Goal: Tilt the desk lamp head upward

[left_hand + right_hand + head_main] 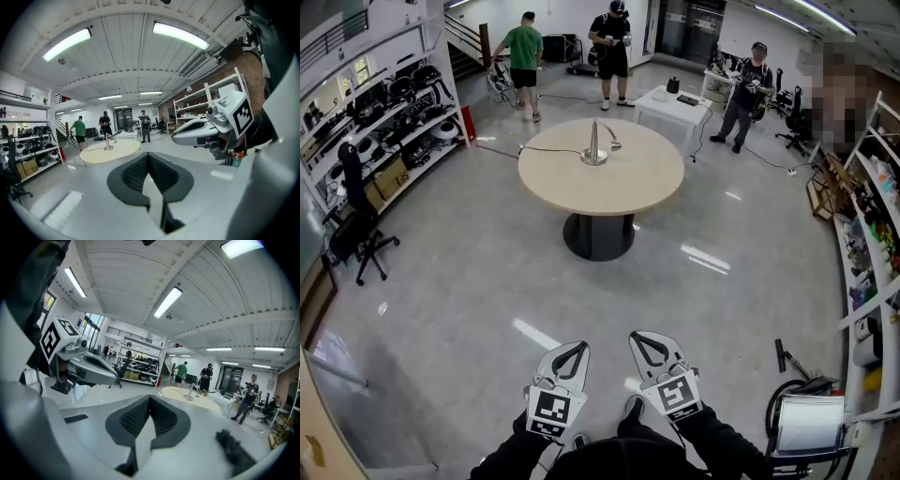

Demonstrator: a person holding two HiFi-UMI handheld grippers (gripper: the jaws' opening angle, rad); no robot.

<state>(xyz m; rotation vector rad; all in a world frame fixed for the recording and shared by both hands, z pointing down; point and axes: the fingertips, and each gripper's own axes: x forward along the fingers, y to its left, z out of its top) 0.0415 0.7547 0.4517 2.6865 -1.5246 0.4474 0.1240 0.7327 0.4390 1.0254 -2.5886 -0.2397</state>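
A silver desk lamp (597,145) stands on the round beige table (637,183) in the middle of the room, its head bent over to the right. It appears small and far off as the desk lamp (108,141) in the left gripper view and the desk lamp (192,391) in the right gripper view. My left gripper (571,355) and right gripper (649,348) are side by side low in the head view, several steps short of the table. Both are shut with nothing between the jaws.
Three people stand beyond the table. Shelves (389,122) line the left wall and more shelves (872,225) the right. An office chair (356,225) stands at the left, a white table (675,105) behind, a cable and a box (811,422) at my right.
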